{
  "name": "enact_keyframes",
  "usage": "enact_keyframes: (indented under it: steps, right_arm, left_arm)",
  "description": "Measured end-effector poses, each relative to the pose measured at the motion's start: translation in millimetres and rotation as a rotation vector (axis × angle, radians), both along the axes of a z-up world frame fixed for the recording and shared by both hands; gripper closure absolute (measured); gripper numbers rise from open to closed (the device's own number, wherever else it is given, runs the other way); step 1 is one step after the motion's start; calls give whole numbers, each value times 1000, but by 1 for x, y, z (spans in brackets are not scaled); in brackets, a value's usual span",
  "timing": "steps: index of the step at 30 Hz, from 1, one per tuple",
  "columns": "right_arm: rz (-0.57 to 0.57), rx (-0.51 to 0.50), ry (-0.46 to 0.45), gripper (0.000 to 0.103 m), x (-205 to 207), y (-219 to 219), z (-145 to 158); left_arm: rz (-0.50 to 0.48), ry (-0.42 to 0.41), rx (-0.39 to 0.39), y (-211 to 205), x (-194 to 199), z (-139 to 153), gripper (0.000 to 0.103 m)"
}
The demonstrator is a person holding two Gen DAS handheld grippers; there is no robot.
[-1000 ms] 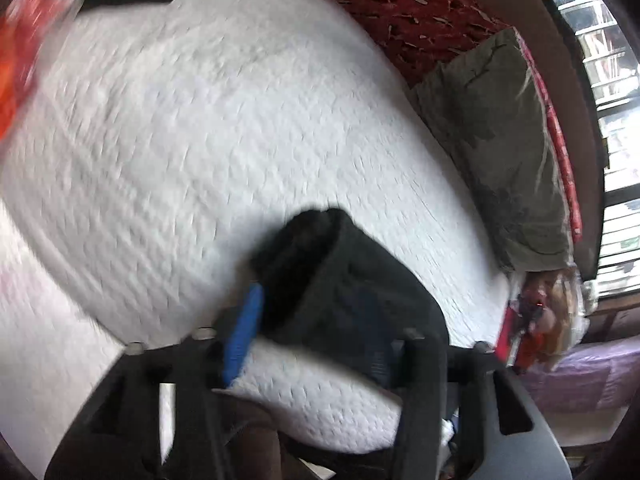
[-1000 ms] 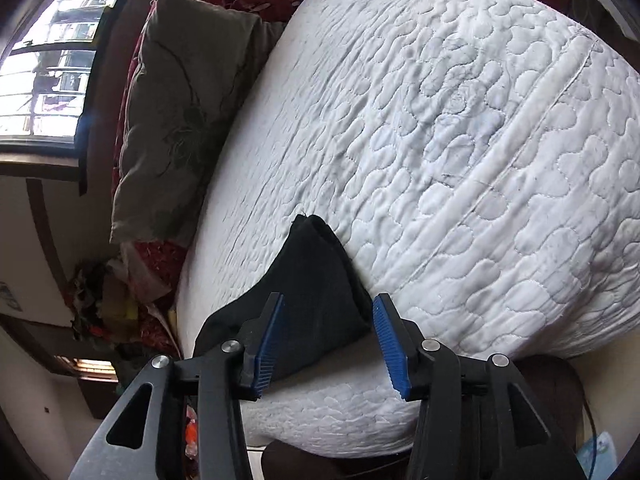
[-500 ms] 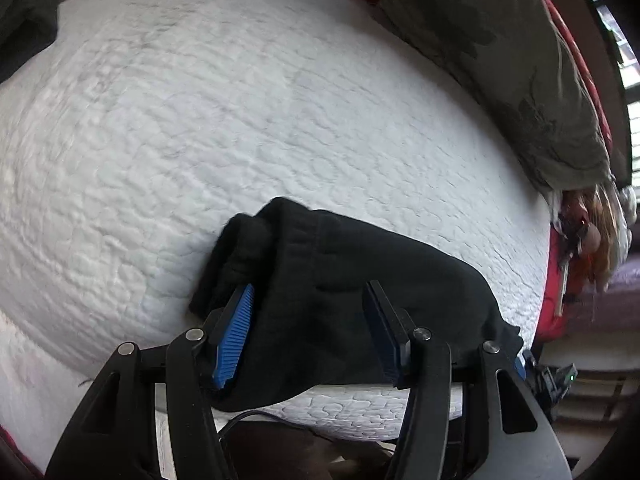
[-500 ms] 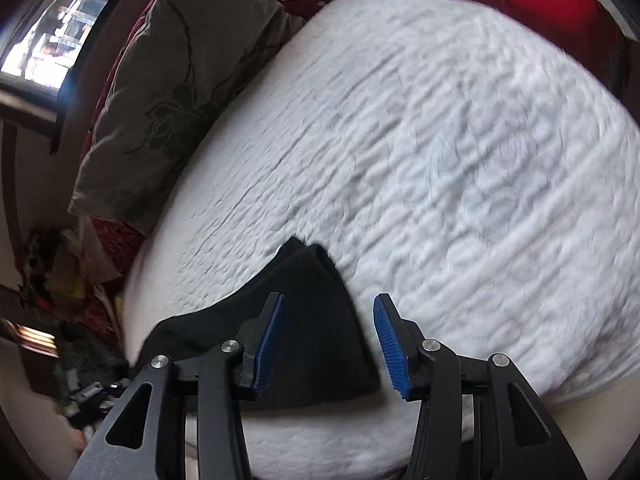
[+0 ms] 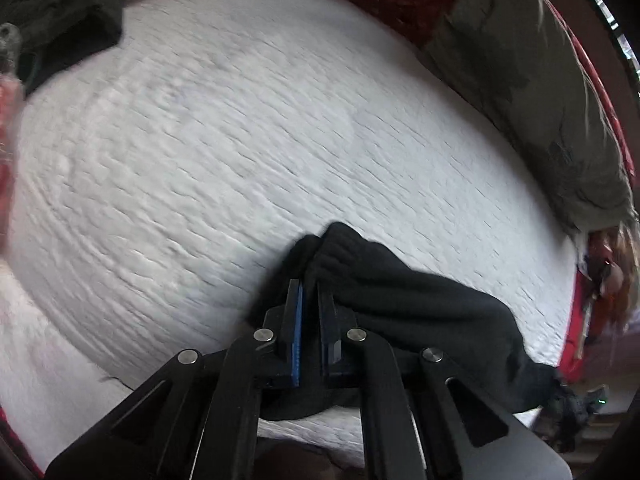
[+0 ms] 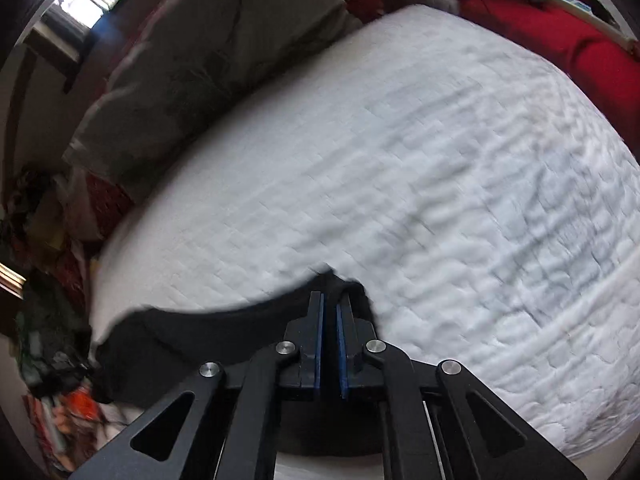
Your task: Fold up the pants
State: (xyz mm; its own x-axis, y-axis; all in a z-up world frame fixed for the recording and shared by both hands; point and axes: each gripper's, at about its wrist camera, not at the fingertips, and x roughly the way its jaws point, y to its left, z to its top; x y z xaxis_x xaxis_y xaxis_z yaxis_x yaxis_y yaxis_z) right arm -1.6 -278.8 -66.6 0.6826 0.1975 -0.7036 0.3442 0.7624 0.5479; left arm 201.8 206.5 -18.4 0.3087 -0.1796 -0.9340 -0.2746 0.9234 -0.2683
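Black pants lie bunched along the near edge of a white quilted bed. My left gripper is shut on the pants at their gathered waistband end, with dark cloth between the blue pads. In the right wrist view the pants stretch to the left along the bed edge. My right gripper is shut on the pants' pointed end, with cloth pinched between the pads. Both views are motion-blurred.
An olive-grey pillow lies along the bed's side; it also shows in the right wrist view. Dark clothing sits at the far left corner. Red bedding and floor clutter border the bed.
Both grippers were open over the pants half a second ago; both have now closed on the cloth. The views have shifted, with the bed seen from lower and closer.
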Motion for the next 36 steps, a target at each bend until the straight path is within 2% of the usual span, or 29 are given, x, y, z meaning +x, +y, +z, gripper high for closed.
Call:
enact_keyframes:
  steps: [1, 3, 5, 8, 10, 13, 15, 17, 19, 20, 21, 22, 24, 26, 27, 29, 36]
  right_arm:
    - [2, 25, -44, 98, 3, 1, 10]
    - [10, 15, -50, 98, 10, 3, 14]
    - [-6, -7, -2, 98, 17, 1, 3]
    - [-51, 12, 75, 97, 15, -4, -20]
    - [-54, 13, 85, 92, 9, -4, -27]
    - [-44, 72, 64, 88, -1, -6, -25]
    - [-39, 88, 49, 76, -10, -4, -23]
    - [-40, 82, 53, 71, -19, -2, -20]
    - [-35, 91, 49, 70, -30, -3, -20]
    - [-36, 96, 46, 69, -34, -3, -19]
    - [-37, 103, 42, 68, -39, -5, -20]
    - [-39, 110, 35, 66, -43, -6, -19]
    - [-42, 117, 38, 58, -49, -10, -21]
    - [-44, 123, 46, 58, -54, -10, -22]
    - [-45, 125, 51, 58, -58, -11, -24]
    - [-44, 134, 65, 57, -62, -11, -28]
    - [-51, 87, 73, 57, -58, -4, -30]
  left_arm:
    - [2, 12, 8, 2, 1, -4, 99]
    - [16, 39, 4, 7, 4, -15, 98]
    - [27, 35, -3, 9, 6, -18, 98]
    - [34, 53, -41, 9, 12, -20, 98]
    - [34, 73, -82, 14, 14, -22, 97]
    - [51, 67, -178, 39, 9, -19, 95]
    - [60, 42, -227, 53, 3, -15, 95]
    - [72, 15, -275, 65, -4, -8, 95]
    - [87, -10, -348, 81, -15, -4, 88]
    - [92, -13, -373, 86, -22, -3, 76]
    - [90, -13, -380, 87, -30, -4, 64]
    - [88, -15, -378, 90, -37, -6, 61]
    - [71, -17, -378, 87, -52, -9, 60]
    - [48, -18, -417, 83, -64, -16, 58]
    - [41, -17, -427, 73, -71, -19, 53]
    - [43, -3, -403, 60, -76, -26, 47]
    - [120, 41, -348, 63, -60, -35, 49]
